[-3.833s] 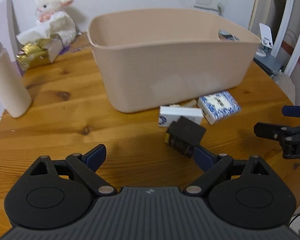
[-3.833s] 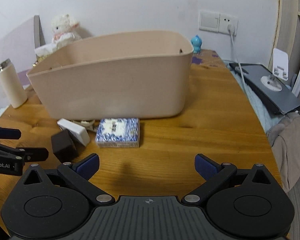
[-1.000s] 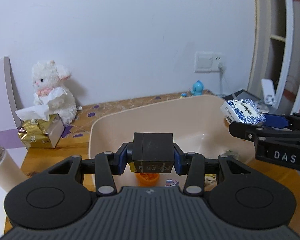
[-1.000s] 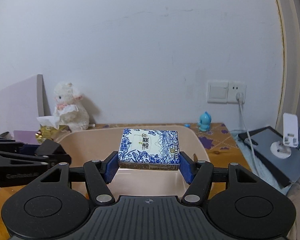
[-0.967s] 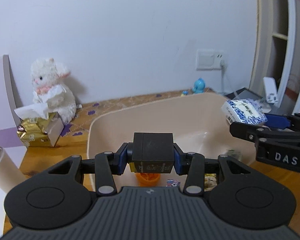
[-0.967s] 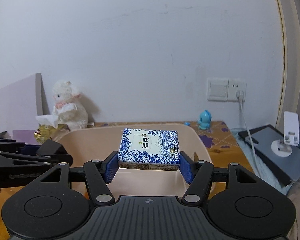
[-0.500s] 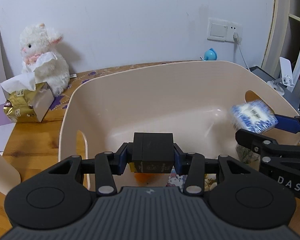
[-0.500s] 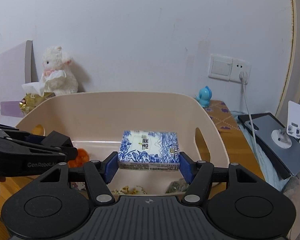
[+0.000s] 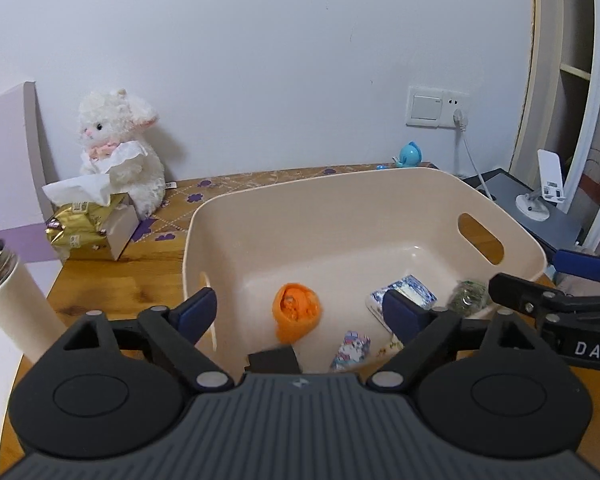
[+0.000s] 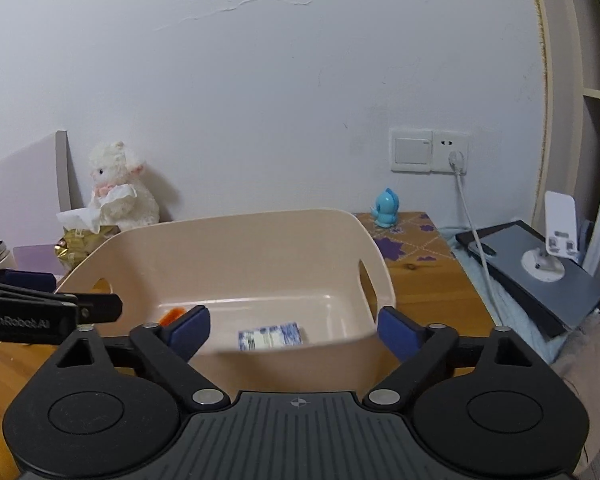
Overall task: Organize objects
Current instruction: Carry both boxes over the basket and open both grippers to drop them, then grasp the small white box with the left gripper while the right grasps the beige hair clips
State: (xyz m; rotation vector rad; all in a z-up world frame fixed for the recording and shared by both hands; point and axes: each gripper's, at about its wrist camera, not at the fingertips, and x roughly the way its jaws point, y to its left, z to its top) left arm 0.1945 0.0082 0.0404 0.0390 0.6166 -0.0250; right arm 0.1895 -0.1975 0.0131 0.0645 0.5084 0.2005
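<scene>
A home room: a plush lamb [image 9: 118, 152] and tissue pack [image 9: 86, 222] sit on a wooden table [image 9: 148, 268] beneath a wall socket [image 9: 436, 107].

Lighting: soft, even indoor light, cool in tone, moderately bright; source not visible. Wall [image 10: 260, 80] graded from pale at centre to bluish-grey toward the corners. Shadows: faint and diffuse, one behind the plush lamb [image 9: 118, 148] on the wall, another inside the near wall of the beige bin [image 9: 340, 216]. Glare: mild sheen on the bin floor only. Blur: blue-and-white packet [image 10: 271, 336] smeared by motion. Distortion: strong fisheye bowing at the right edge, shelf frame [image 9: 592, 100] curved; dark vignette in the corners.
</scene>
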